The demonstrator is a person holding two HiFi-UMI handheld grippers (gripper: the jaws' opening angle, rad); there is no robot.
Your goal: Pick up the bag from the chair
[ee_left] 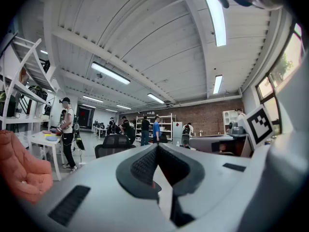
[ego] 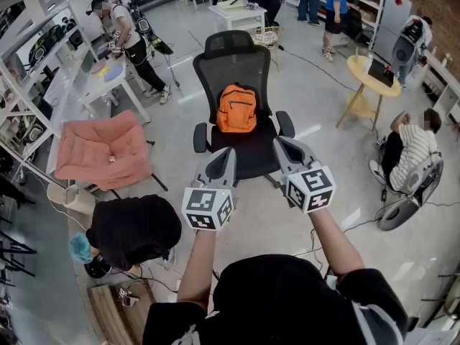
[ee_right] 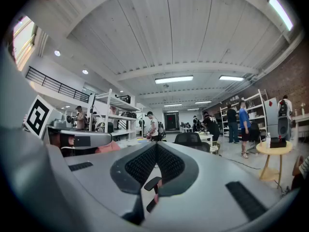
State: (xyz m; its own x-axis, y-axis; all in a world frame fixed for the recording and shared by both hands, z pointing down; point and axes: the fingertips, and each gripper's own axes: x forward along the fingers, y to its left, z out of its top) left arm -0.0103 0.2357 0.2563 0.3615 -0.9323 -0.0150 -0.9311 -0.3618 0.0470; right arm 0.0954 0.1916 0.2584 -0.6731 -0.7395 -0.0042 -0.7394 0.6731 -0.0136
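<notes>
An orange backpack (ego: 236, 108) stands upright on the seat of a black office chair (ego: 237, 56), leaning on its mesh back. Both grippers are held level, side by side, just short of the chair's front edge. The left gripper (ego: 228, 153) and the right gripper (ego: 279, 144) each have their jaws meeting at the tip with nothing between them. In the left gripper view the shut gripper (ee_left: 157, 147) fills the lower frame, and only the chair's top (ee_left: 114, 141) shows. The right gripper (ee_right: 157, 146) likewise hides the bag; the chair's back (ee_right: 189, 138) peeks above it.
A pink cushioned lounge chair (ego: 100, 149) stands left of the office chair, with a crouched person in black (ego: 133, 228) below it. A round yellow table (ego: 370, 77) and a person sitting on the floor (ego: 410, 153) are to the right. White tables and shelves line the left wall.
</notes>
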